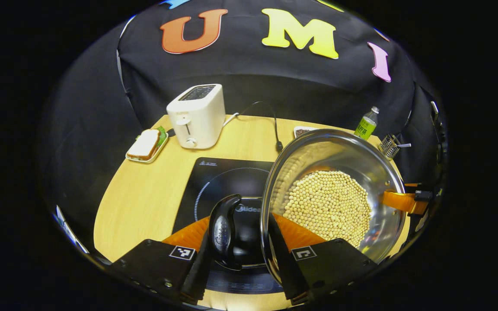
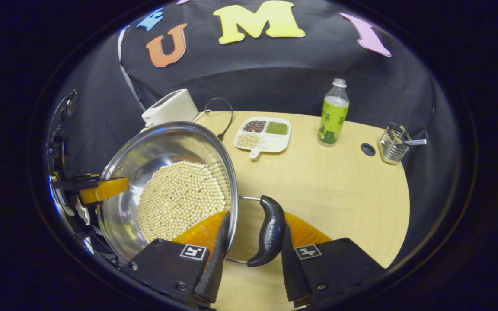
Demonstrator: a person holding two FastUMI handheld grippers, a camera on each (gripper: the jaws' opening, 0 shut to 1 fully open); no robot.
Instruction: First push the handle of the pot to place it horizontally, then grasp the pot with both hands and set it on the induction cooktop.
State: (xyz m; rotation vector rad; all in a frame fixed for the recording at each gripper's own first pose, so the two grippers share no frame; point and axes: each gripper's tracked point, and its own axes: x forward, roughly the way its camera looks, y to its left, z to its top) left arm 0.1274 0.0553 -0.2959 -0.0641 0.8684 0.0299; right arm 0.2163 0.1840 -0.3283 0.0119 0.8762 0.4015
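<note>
Both tongs grip the pot (image 1: 333,194): left tongs (image 1: 240,255) clamp one handle at lower centre, right tongs (image 2: 251,255) the other.

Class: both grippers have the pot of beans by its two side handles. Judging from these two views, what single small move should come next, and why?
Probably carry the pot a little further over the induction cooktop, then lower it. In the left gripper view the left gripper spans one black handle with the cooktop right beneath; the right gripper spans the other handle, which hangs over bare table.
</note>
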